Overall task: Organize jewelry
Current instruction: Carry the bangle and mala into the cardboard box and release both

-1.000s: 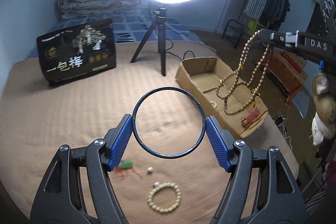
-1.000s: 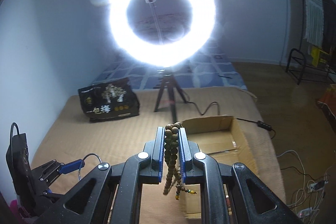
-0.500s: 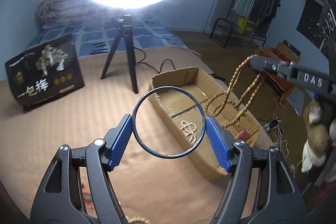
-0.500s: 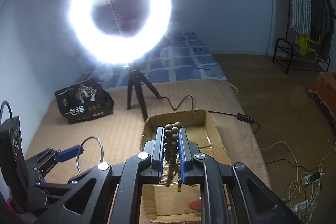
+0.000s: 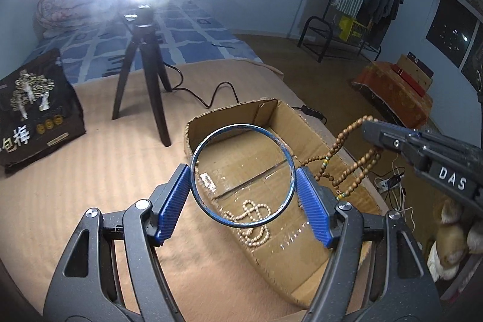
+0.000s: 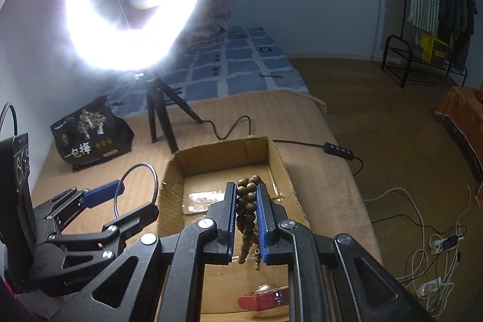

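My left gripper [image 5: 243,171] is shut on a thin blue bangle [image 5: 241,126], its blue pads pressing the ring's two sides, above the near left part of an open cardboard box [image 5: 265,110]. A pale bead strand [image 5: 256,219] lies on the box floor. My right gripper [image 6: 246,186] is shut on a brown bead necklace [image 6: 246,207], whose loops hang down over the box [image 6: 223,153]. In the left wrist view the right gripper [image 5: 366,125] enters from the right with the necklace [image 5: 344,141] dangling over the box's right wall. A red strap piece [image 6: 262,299] lies in the box's near end.
The box sits on a tan blanket near the bed's right edge. A ring light on a black tripod [image 5: 142,74] stands behind it, its cable and switch [image 6: 338,151] trailing right. A black printed bag [image 5: 33,110] is at far left. Cords lie on the floor.
Both grippers have moved over the box, which now looms larger and closer. The necklace hangs lower. The loose bracelet and small pieces on the blanket have dropped out of the left wrist view.
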